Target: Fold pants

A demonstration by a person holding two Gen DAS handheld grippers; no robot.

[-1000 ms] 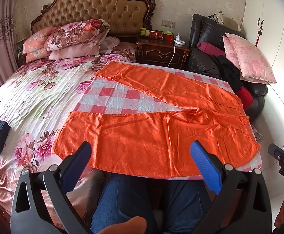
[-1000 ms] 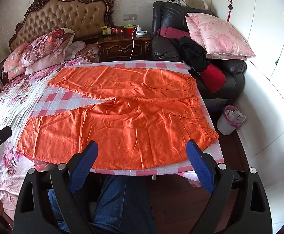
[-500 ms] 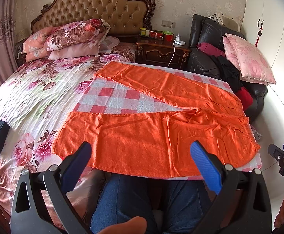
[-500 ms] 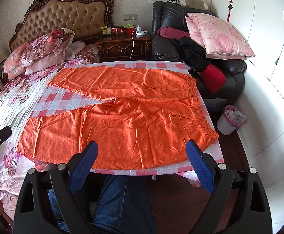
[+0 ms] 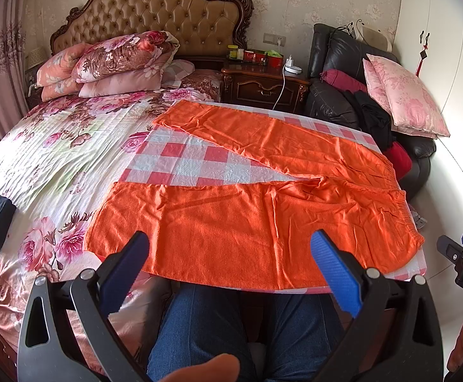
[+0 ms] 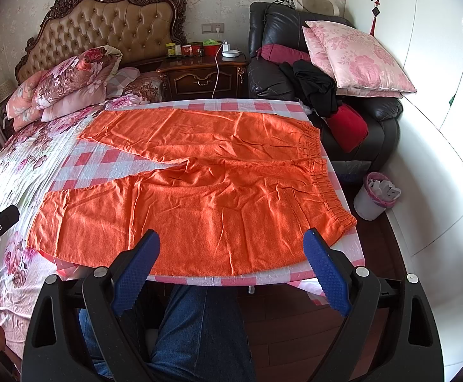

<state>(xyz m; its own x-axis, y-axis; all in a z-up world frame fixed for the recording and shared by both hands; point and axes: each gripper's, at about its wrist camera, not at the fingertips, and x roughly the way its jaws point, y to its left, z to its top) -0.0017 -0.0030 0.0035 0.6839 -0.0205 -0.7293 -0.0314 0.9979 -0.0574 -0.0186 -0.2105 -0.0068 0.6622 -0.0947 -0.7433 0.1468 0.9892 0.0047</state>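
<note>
Orange pants (image 5: 257,219): spread flat on checked table (image 5: 187,162), legs splayed, unmoved over the last second. Left gripper (image 5: 230,261), right gripper (image 6: 231,256): both wide apart, empty, hovering unchanged. Folding: 0 folds made.

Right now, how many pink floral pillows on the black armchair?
2: pink floral pillows stacked, leaning on the black armchair right of the table; the lower one mostly hidden. More could be behind.

Orange pants (image 5: 257,222): matt, creased cloth; headboard (image 5: 155,9): glossy tufted leather.
</note>
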